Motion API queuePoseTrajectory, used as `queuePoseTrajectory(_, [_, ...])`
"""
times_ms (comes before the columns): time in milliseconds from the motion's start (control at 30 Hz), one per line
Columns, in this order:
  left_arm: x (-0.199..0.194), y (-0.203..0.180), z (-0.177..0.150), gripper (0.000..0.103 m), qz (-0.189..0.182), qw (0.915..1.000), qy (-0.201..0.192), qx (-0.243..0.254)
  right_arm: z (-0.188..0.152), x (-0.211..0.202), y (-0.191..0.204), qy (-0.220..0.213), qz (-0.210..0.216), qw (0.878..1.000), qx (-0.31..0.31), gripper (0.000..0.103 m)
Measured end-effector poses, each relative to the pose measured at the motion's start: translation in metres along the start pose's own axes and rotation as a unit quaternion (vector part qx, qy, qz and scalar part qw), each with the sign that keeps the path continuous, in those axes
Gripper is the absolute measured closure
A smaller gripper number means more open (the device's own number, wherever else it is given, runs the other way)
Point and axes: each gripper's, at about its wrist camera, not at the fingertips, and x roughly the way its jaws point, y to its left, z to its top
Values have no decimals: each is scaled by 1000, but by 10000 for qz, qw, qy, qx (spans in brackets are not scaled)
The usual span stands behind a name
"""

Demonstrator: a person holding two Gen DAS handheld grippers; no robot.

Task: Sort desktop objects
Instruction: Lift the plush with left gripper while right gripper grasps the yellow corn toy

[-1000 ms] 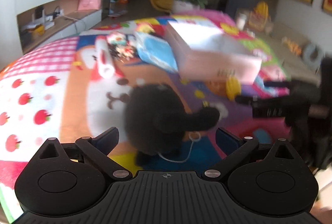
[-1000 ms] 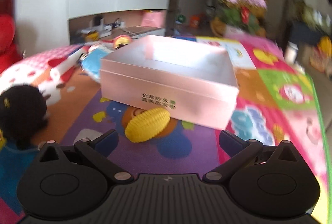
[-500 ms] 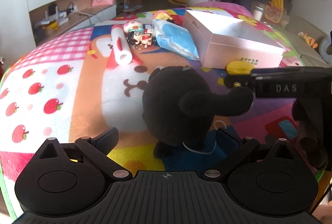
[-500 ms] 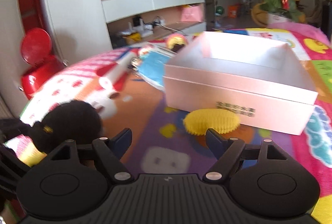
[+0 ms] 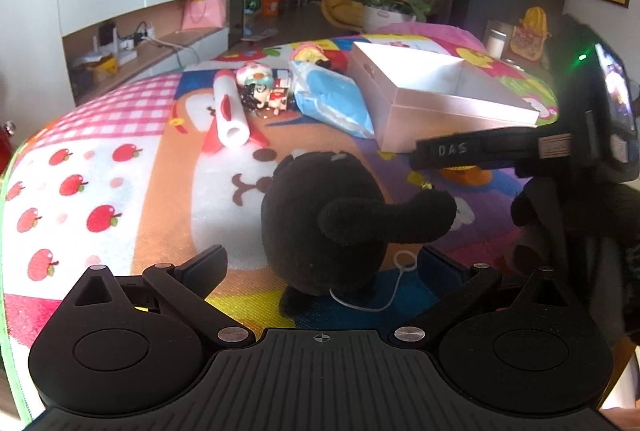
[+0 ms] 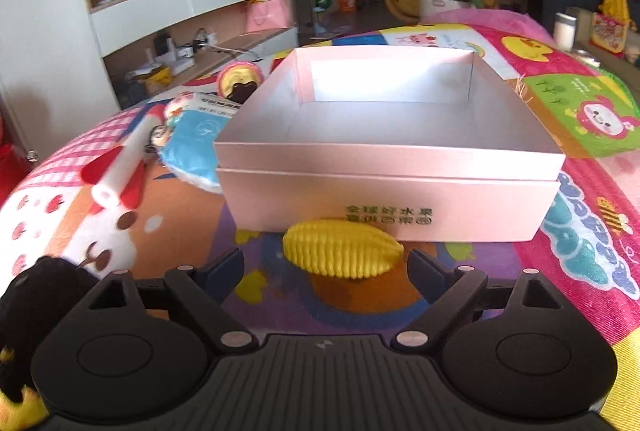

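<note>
"DAS" in pale letters on the side of the right gripper's finger (image 5: 460, 150), seen from the left wrist view. Pink box (image 6: 384, 187) near wall carries two rows of dark green Chinese characters, too blurred to read. Blue packet (image 6: 200, 147) has small print at its far end, illegible. Nothing else readable.

in the left wrist view the right gripper (image 5: 440, 151) crosses in front of the pink box (image 5: 440, 111), hiding its near right corner and whatever lies below it on the play mat (image 5: 120, 191). the black plush toy (image 5: 332, 215) covers the mat behind it, and in the right wrist view it is cut off by the left edge. the small figures (image 5: 262, 91) beside the white tube (image 5: 228, 111) are too small to tell apart.
</note>
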Motion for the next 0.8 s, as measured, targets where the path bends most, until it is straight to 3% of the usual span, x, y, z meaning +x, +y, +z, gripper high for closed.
queuePoseTrajectory(67, [-1, -2, 2, 0, 36, 10000, -59, -22, -1, -1, 0, -38, -131, 9999, -53, 37])
queuePoseTrajectory(267, [11, -11, 8, 0, 251, 9996, -93, 81, -9, -36, -22, -108, 134, 9997, -199, 37])
queuePoseTrajectory(300, [13, -14, 8, 3, 301, 9994, -108, 145, -10, -44, -27, -104, 204, 9994, -251, 37])
queuePoseTrajectory(400, [17, -19, 7, 31, 450, 9983, -64, 351, -15, -65, -37, -39, 401, 9984, -407, 37])
queuePoseTrajectory(533, [13, -19, 2, 35, 477, 9977, -96, 465, -25, -95, -54, 35, 590, 9968, -532, 37])
queuePoseTrajectory(700, [-9, -33, 8, 35, 24, 9959, -334, 843, -34, -130, -72, -107, 595, 9958, -688, 37])
queuePoseTrajectory(800, [-14, -47, 33, 35, -340, 9907, -628, 1156, -30, -147, -83, -322, 503, 9961, -645, 37])
